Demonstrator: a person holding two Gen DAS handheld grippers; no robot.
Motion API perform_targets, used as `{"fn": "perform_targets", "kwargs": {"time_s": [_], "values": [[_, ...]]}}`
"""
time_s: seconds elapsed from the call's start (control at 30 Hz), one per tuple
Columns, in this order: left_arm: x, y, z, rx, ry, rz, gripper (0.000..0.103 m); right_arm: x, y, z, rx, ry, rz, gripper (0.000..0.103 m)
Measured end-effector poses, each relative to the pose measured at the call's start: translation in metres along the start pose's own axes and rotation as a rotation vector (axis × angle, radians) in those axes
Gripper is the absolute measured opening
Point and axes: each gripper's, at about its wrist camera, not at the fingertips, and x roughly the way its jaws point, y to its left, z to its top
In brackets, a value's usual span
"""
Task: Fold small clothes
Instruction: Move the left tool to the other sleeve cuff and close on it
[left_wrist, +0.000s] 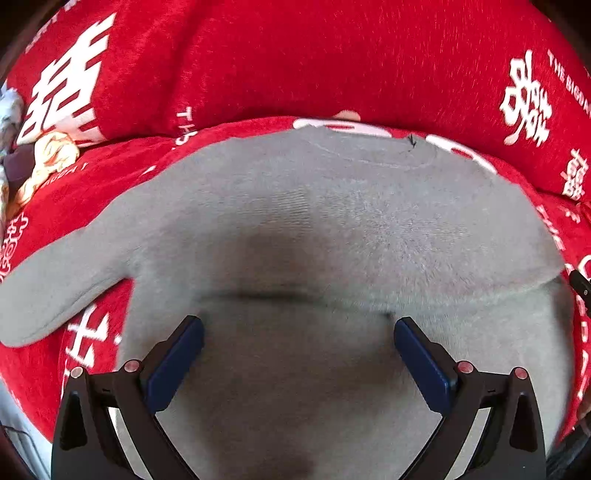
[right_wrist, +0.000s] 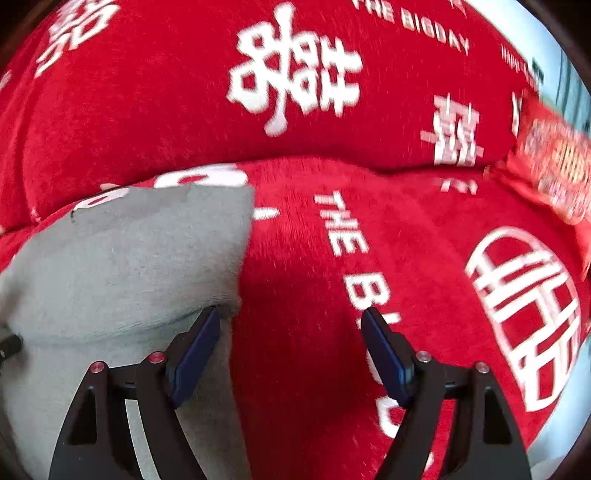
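Your left gripper (left_wrist: 298, 332) hangs spread wide over the grey sweater (left_wrist: 314, 229), which lies flat on the red blanket (left_wrist: 332, 55), one sleeve (left_wrist: 55, 295) reaching left. Crumpled clothes (left_wrist: 44, 155) sit far left. Your right gripper (right_wrist: 290, 325) is spread too, nothing between its jaws, at the sweater's right edge.

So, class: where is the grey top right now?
The grey top lies spread on the red blanket, filling the left wrist view's middle; in the right wrist view it sits at the left.
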Motion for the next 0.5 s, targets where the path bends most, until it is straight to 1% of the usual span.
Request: {"fn": "perform_targets", "kwargs": {"time_s": [0.03, 0.13, 0.17, 0.23, 0.27, 0.33, 0.4, 0.5], "values": [[-0.003, 0.005, -0.002, -0.013, -0.006, 0.002, 0.103, -0.008, 0.004, 0.001, -0.013, -0.02, 0.008, 0.081], [-0.012, 0.038, -0.011, -0.111, -0.02, 0.015, 0.103, -0.027, 0.023, 0.002, -0.045, -0.065, 0.033, 0.081], [-0.015, 0.059, -0.014, -0.179, -0.025, 0.021, 0.103, -0.032, 0.032, 0.003, -0.058, -0.075, 0.055, 0.081], [-0.021, 0.087, -0.023, -0.274, -0.035, 0.033, 0.103, -0.039, 0.053, 0.007, -0.087, -0.082, 0.102, 0.082], [-0.024, 0.112, -0.029, -0.355, -0.052, 0.033, 0.103, -0.04, 0.063, 0.008, -0.104, -0.083, 0.117, 0.082], [-0.027, 0.142, -0.04, -0.452, -0.078, 0.032, 0.103, -0.042, 0.087, 0.006, -0.15, -0.078, 0.137, 0.082], [-0.028, 0.179, -0.059, -0.589, -0.117, 0.016, 0.103, -0.045, 0.109, 0.0, -0.186, -0.065, 0.157, 0.082], [-0.023, 0.222, -0.086, -0.752, -0.146, 0.027, 0.103, -0.048, 0.138, -0.01, -0.245, -0.041, 0.188, 0.082]]}}
